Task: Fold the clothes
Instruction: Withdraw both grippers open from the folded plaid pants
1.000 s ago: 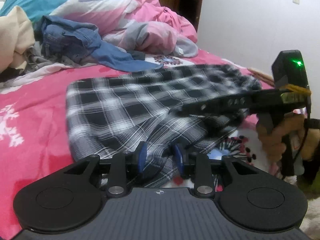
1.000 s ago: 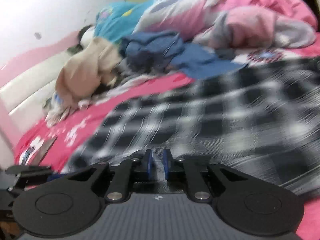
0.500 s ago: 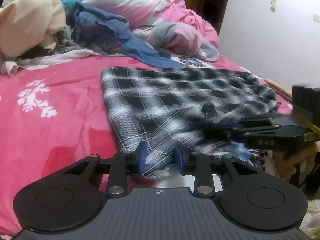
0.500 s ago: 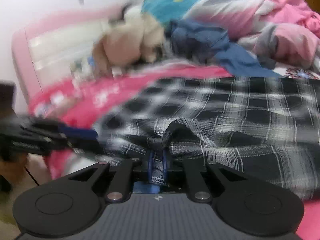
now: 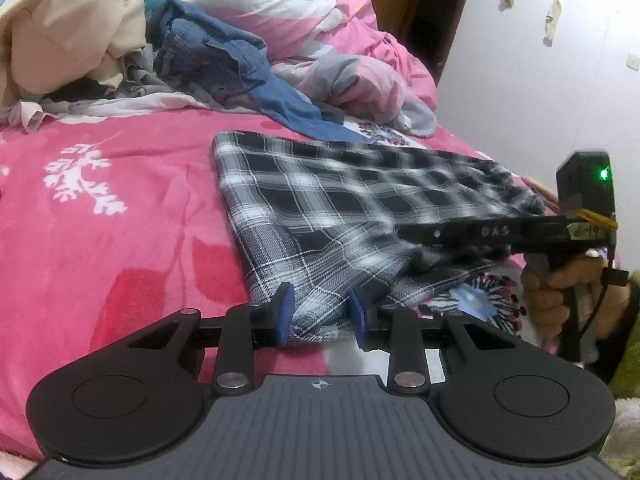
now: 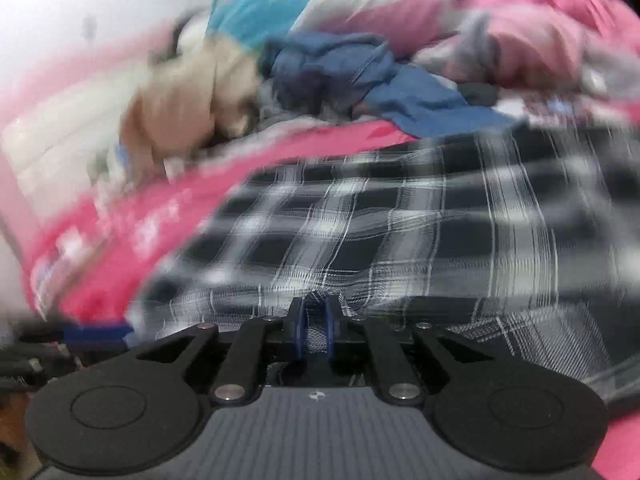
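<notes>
A black-and-white plaid garment [image 5: 340,196] lies spread on the pink bed sheet [image 5: 100,220]. My left gripper [image 5: 320,314] holds the garment's near corner, and the bunched hem fills the gap between its blue pads. My right gripper [image 6: 316,328] is shut on a small fold of the same plaid cloth [image 6: 380,232], which pokes up between its pads. In the left wrist view the right gripper [image 5: 404,236] reaches in from the right over the cloth's near edge, held by a person's hand [image 5: 560,292]. The right wrist view is blurred by motion.
Behind the plaid garment lie crumpled blue jeans [image 5: 224,60], a beige garment [image 5: 68,28] and a pink-and-grey quilt [image 5: 360,72]. A white wall [image 5: 540,80] and a dark doorway [image 5: 424,12] stand to the right of the bed.
The right gripper's pads, bare a second ago, now pinch a plaid fold. The left gripper has kept its corner while its view swung left, so the garment sits further right in the frame.
</notes>
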